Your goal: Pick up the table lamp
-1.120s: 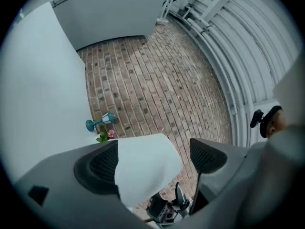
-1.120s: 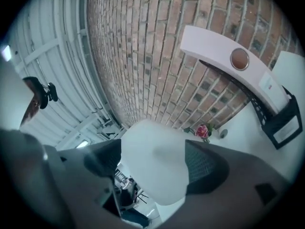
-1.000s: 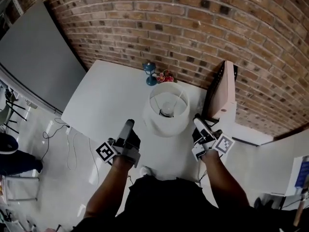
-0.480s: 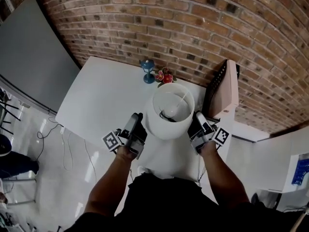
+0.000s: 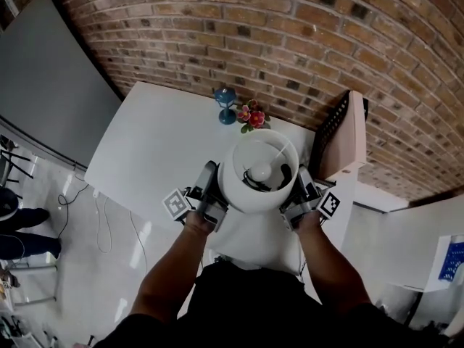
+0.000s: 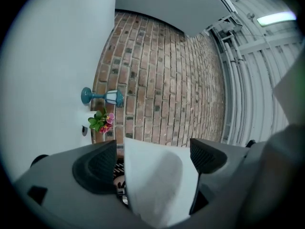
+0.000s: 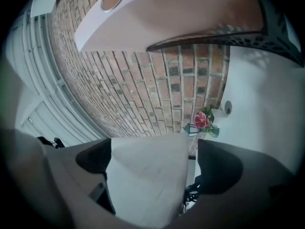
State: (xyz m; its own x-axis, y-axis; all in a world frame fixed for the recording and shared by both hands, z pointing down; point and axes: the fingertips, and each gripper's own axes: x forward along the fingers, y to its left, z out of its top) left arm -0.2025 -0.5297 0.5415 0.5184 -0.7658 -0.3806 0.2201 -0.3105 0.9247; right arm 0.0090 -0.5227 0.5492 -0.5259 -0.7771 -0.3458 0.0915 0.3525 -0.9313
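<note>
The left gripper [image 6: 152, 150] has its two dark jaws wide apart. The white side of the table lamp [image 5: 250, 198] fills the space between them. It sits close to one jaw, and there is a thin dark gap at the other. The right gripper [image 7: 153, 149] is on the lamp's other side. Its jaws have just been opening and now stand very wide, with the white shade [image 7: 143, 175] between them and a small gap at one jaw.

From above, the two grippers sit one on each side of the shade, just beside it. The shade is round like a drum, smooth and white, and open at the top. Inside it are a round bulb [image 5: 259, 171] and some dark wire. The shade hides the lamp's foot.

The lamp is over the near part of a flat white table [image 5: 159, 143]. Further back on the table are a small blue lantern [image 5: 226, 107] on a stem and pink and red flowers [image 5: 251, 116] with green leaves. A pale box [image 5: 349, 140] with a dark side full of holes stands at the right. Behind it all is a rough brick wall [image 5: 290, 35]
</note>
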